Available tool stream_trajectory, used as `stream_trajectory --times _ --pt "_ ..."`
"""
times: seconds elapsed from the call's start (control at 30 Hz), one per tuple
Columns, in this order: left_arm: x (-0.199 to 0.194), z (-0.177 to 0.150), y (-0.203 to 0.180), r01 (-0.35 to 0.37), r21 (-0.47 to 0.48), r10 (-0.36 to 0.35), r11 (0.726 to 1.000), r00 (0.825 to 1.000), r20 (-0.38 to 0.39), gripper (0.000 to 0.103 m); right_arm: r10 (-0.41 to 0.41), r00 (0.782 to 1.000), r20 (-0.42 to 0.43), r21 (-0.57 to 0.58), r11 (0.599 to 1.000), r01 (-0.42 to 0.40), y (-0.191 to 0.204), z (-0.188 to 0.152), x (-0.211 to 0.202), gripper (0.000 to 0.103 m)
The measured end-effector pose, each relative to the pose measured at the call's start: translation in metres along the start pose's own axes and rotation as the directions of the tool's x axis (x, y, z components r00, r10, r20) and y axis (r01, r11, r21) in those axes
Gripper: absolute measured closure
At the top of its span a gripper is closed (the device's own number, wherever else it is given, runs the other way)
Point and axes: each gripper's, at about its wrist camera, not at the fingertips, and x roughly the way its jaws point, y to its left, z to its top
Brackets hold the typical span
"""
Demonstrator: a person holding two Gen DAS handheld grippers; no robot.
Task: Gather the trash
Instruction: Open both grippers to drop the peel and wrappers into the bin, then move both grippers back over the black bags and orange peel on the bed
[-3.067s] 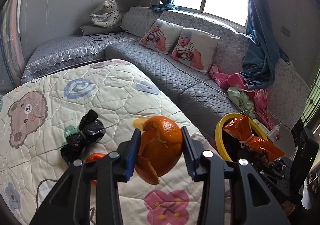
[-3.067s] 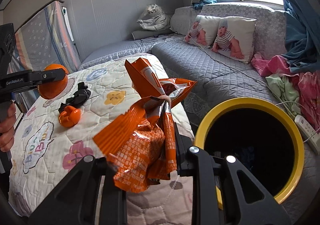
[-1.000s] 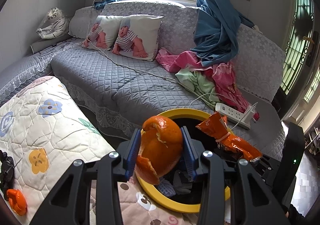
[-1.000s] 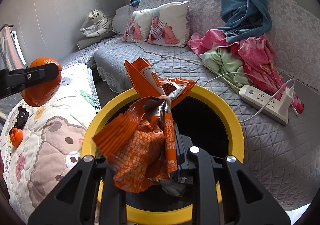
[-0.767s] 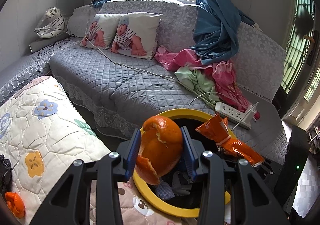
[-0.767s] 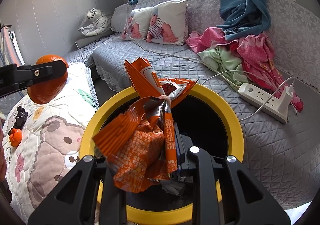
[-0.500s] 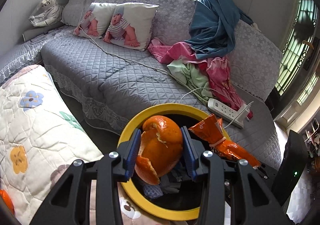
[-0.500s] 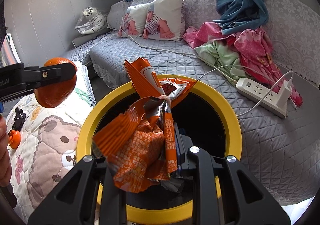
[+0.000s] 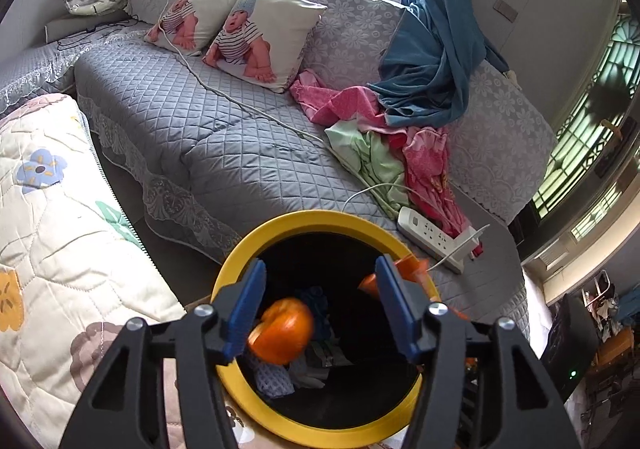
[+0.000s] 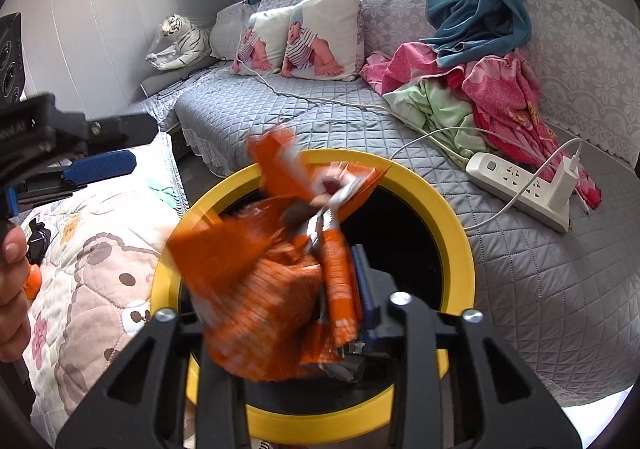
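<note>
Orange peel (image 9: 282,335), blurred, in mid-air inside the mouth of the yellow-rimmed bin (image 9: 332,219), between the spread fingers of the left gripper (image 9: 320,307) and touching neither blue pad. Jaws wide apart, nothing clamped. Scraps of cloth or paper low in the bin's dark inside. Corner of an orange snack wrapper (image 9: 408,269) just behind the right-hand finger. Beyond the bin, grey quilted sofa (image 9: 208,129) with two baby-print cushions (image 9: 256,37), heap of pink and green clothes (image 9: 384,145), white power strip (image 9: 432,239) near the rim. Patterned quilt (image 9: 52,233) at the left.

Right wrist view: same wrapper (image 10: 276,269), motion-blurred, over the bin (image 10: 452,225) opening, lying against the blue pad of the right-hand finger of the right gripper (image 10: 280,313). Left-hand pad hidden behind the foil, so cannot tell whether clamped or let go. Left gripper (image 10: 102,147) at far left, jaws parted, over the quilt (image 10: 100,249) edge, with the holding hand (image 10: 14,273) below it. Power strip (image 10: 516,189) and clothes (image 10: 472,97) to the right, plush tiger (image 10: 180,43) far back.
</note>
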Motion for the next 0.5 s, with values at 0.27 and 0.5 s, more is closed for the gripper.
stream_trajectory --times 0.27,0.5 --pt "-0.017 0.004 0.011 -0.001 -0.045 0.003 0.999 0.999 0.04 0.04 -0.021 0.999 0.028 -0.01 1.0 0.021 0.0 0.001 -0.012 0.059" --pt "-0.04 0.005 0.035 -0.032 -0.084 0.039 0.996 0.996 0.084 0.039 0.004 0.999 0.039 -0.031 1.0 -0.003 0.009 0.001 -0.024 0.059"
